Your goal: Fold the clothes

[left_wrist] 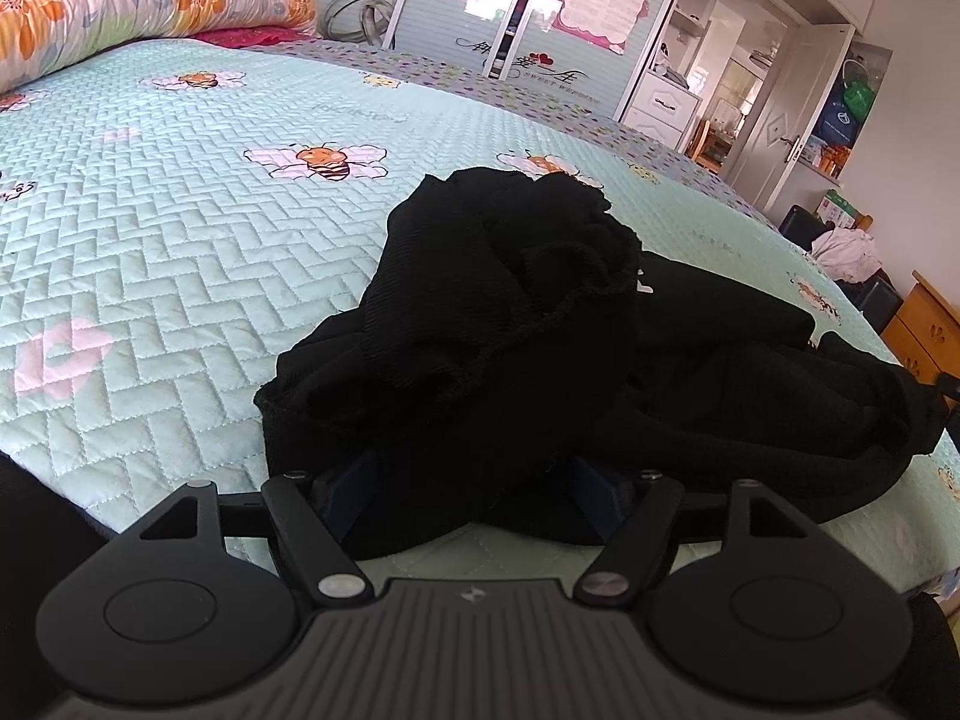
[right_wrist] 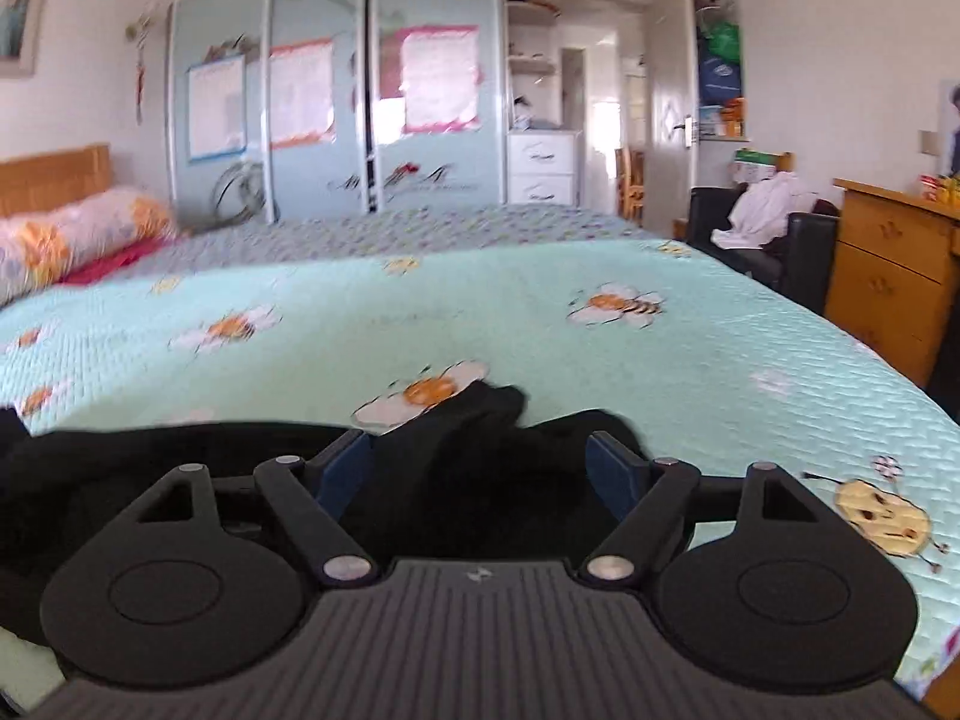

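Observation:
A black garment (left_wrist: 510,312) lies crumpled in a heap on the mint quilted bedspread (left_wrist: 180,240) with bee prints. My left gripper (left_wrist: 474,483) sits at the heap's near edge; its blue-padded fingers (left_wrist: 354,480) stand wide apart and cloth drapes over and between them, hiding the tips. In the right wrist view the same black garment (right_wrist: 480,420) spreads low across the bedspread (right_wrist: 660,372). My right gripper (right_wrist: 480,468) is open, its fingers (right_wrist: 612,468) wide apart with a fold of black cloth lying loosely between them.
A rolled floral quilt (left_wrist: 120,6) lies at the head of the bed. A sliding-door wardrobe (right_wrist: 336,96) stands behind the bed. To the right are a black chair (right_wrist: 798,246) with white clothes (right_wrist: 762,210) and a wooden cabinet (right_wrist: 888,276).

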### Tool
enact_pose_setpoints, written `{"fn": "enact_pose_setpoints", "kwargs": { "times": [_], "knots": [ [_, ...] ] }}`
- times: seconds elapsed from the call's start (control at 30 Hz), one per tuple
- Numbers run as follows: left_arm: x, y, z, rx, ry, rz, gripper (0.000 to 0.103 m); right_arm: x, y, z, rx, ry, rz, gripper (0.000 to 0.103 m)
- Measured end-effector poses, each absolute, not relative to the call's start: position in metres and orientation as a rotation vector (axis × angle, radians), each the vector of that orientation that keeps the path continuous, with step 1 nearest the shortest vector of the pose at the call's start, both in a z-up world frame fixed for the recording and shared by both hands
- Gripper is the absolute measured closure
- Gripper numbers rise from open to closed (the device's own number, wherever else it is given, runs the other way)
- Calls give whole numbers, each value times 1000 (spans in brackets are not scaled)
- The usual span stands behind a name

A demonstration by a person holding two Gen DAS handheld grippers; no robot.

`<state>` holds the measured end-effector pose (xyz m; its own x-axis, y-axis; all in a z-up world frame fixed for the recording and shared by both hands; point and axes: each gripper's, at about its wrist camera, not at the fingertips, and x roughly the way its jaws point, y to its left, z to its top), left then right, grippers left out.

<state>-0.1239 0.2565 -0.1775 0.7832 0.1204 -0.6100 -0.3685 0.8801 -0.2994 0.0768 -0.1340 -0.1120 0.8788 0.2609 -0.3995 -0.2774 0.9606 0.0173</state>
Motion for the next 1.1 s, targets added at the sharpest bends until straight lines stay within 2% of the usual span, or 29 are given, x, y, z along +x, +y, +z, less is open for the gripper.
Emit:
{"fn": "enact_pose_setpoints", "kwargs": {
  "times": [0.07,0.13,0.17,0.2,0.27,0.33,0.4,0.47,0.6,0.63,0.73,0.77,0.8,0.83,0.87,1.03,1.07,1.1],
  "knots": [
    [-124,257,-178,-427,617,273,28,98,-113,-123,-78,452,283,24],
    [-125,256,-177,-420,619,274,28,120,-101,-140,-103,532,245,30],
    [-125,256,-177,-419,618,273,28,128,-101,-147,-84,573,227,64],
    [-126,257,-177,-421,617,272,28,127,-108,-147,-23,577,228,86],
    [-127,258,-177,-434,613,268,28,107,-134,-139,131,508,231,89],
    [-126,260,-178,-440,611,265,28,76,-168,-125,238,406,180,88],
    [-125,261,-178,-442,608,261,28,53,-200,-119,328,391,187,85],
    [-125,262,-179,-447,606,259,28,31,-217,-131,313,449,205,83],
    [-125,261,-178,-450,601,261,28,0,-226,-176,225,682,300,78],
    [-125,261,-178,-448,602,261,28,-8,-231,-180,254,686,308,76],
    [-126,261,-178,-445,606,260,28,-18,-244,-164,319,558,234,66],
    [-126,261,-178,-446,606,260,28,-21,-249,-157,339,510,206,58],
    [-126,261,-178,-446,606,262,28,-20,-249,-149,342,458,184,40],
    [-126,261,-178,-444,607,264,28,-15,-245,-139,325,414,177,30],
    [-126,260,-178,-440,607,265,28,-7,-238,-132,295,391,185,16],
    [-128,260,-178,-440,607,264,28,36,-187,-137,2,446,212,16],
    [-128,260,-178,-439,607,264,27,43,-178,-144,-66,473,204,22],
    [-128,260,-178,-439,607,264,27,50,-168,-150,-135,499,195,41]
  ]
}}
